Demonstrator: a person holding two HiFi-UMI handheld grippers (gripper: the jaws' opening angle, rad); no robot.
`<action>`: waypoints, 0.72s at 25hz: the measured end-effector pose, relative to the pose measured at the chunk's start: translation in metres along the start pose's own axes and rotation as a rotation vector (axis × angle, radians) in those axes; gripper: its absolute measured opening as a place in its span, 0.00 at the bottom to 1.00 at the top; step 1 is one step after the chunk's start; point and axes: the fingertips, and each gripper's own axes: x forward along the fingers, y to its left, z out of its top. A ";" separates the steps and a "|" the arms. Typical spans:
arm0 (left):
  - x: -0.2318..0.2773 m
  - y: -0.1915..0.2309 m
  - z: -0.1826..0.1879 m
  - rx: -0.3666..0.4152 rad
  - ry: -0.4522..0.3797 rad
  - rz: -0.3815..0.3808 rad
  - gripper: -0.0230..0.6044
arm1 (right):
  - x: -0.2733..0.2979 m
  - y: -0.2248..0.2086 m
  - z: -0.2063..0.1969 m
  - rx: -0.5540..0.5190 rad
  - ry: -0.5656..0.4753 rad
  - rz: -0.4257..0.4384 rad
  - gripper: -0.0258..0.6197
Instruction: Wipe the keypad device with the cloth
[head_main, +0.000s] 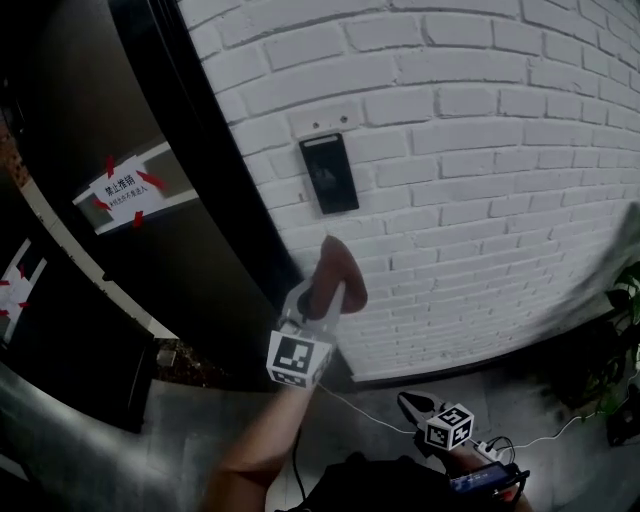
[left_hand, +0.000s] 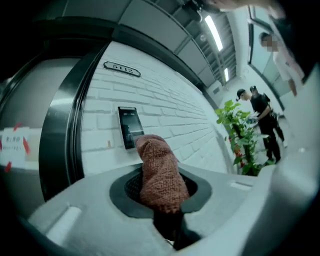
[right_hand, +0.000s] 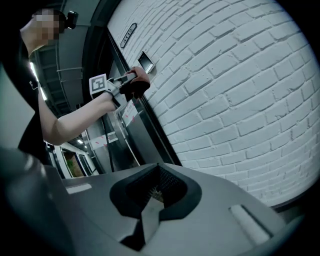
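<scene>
The black keypad device (head_main: 329, 173) is mounted on the white brick wall. My left gripper (head_main: 322, 303) is raised below it, shut on a reddish-brown cloth (head_main: 340, 272) whose top sits a short way under the device, apart from it. In the left gripper view the cloth (left_hand: 159, 170) stands up out of the shut jaws, its tip overlapping the keypad device's (left_hand: 128, 127) lower right corner. My right gripper (head_main: 418, 408) hangs low near the floor; its jaws are shut with nothing in them (right_hand: 150, 207). From there the cloth (right_hand: 136, 83) shows just below the device (right_hand: 146, 61).
A dark curved door frame (head_main: 215, 200) runs left of the device, with a paper notice (head_main: 125, 192) taped beside it. A number plate (left_hand: 121, 69) hangs above. A potted plant (left_hand: 240, 135) and a person (left_hand: 262, 120) are down the corridor. Cables (head_main: 375, 418) lie on the floor.
</scene>
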 end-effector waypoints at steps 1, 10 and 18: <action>-0.014 -0.025 -0.017 -0.066 0.000 -0.037 0.14 | -0.001 -0.001 -0.002 0.004 0.001 0.004 0.04; -0.187 -0.187 -0.175 -0.489 0.367 -0.094 0.14 | -0.006 0.011 -0.046 0.016 0.079 0.079 0.04; -0.264 -0.165 -0.204 -0.588 0.408 0.049 0.14 | -0.038 0.049 -0.088 0.007 0.126 0.086 0.04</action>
